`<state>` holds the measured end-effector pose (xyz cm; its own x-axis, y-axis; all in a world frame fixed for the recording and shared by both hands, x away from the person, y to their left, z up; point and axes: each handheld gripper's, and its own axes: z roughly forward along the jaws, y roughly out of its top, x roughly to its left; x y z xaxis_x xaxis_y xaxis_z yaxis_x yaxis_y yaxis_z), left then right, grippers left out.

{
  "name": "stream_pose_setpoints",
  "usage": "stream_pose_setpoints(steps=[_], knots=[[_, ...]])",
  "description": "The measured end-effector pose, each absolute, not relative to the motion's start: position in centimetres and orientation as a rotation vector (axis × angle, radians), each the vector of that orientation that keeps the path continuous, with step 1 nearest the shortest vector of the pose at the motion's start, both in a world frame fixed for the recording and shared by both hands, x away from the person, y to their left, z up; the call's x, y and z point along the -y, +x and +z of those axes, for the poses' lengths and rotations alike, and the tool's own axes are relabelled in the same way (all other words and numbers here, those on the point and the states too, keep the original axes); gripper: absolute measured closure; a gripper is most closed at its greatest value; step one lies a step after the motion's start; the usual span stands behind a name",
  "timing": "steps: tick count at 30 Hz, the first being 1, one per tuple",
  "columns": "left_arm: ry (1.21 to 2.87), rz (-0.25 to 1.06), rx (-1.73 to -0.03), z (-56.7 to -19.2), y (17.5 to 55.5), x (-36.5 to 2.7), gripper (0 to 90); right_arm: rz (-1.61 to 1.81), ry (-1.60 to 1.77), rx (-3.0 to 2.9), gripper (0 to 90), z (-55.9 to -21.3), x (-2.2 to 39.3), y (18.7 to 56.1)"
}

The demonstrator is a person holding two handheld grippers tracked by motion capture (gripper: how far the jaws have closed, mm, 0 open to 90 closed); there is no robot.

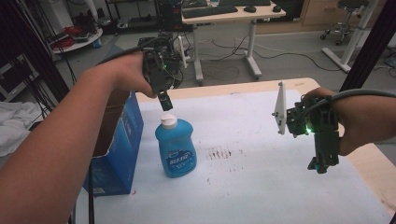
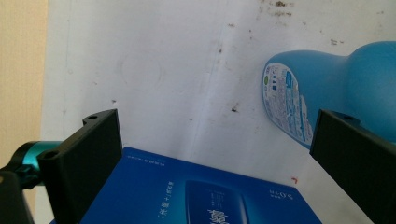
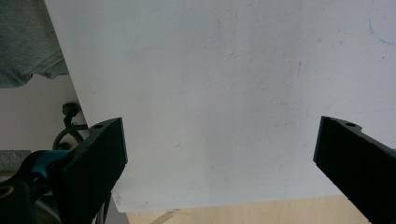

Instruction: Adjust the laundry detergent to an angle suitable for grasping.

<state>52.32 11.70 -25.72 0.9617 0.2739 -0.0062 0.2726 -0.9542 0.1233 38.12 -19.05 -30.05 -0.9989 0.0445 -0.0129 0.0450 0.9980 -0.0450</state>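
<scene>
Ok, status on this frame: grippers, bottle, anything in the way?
Left gripper open, just above the bottle cap. Right gripper open, empty, over bare mat. Blue bottle upright, untouched. Blue box close beside it.

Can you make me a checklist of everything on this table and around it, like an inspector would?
Surface: white sheet over a wooden table, with dark smudges near the middle.
Job's things: blue bottle with a white cap, standing upright; open blue box beside it at the table's left edge.
Clutter: nothing seen.
Grippers: left tool hangs above the bottle cap, jaws wide apart and empty; right tool hangs over the bare sheet, jaws wide apart and empty.
Cables: a black cable trails from each tool; more loose cables lie on the floor.
Surroundings: desk with keyboard, office chair, white cloth at left.
</scene>
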Motion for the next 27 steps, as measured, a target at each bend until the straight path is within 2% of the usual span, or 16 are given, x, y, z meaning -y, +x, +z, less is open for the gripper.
stream_pose_setpoints(steps=[27], knots=[[2.981,0.036,-0.428,-25.26,52.02,-11.74,2.4,-0.037,0.07,-3.099,1.8,-29.74,18.73,38.08]])
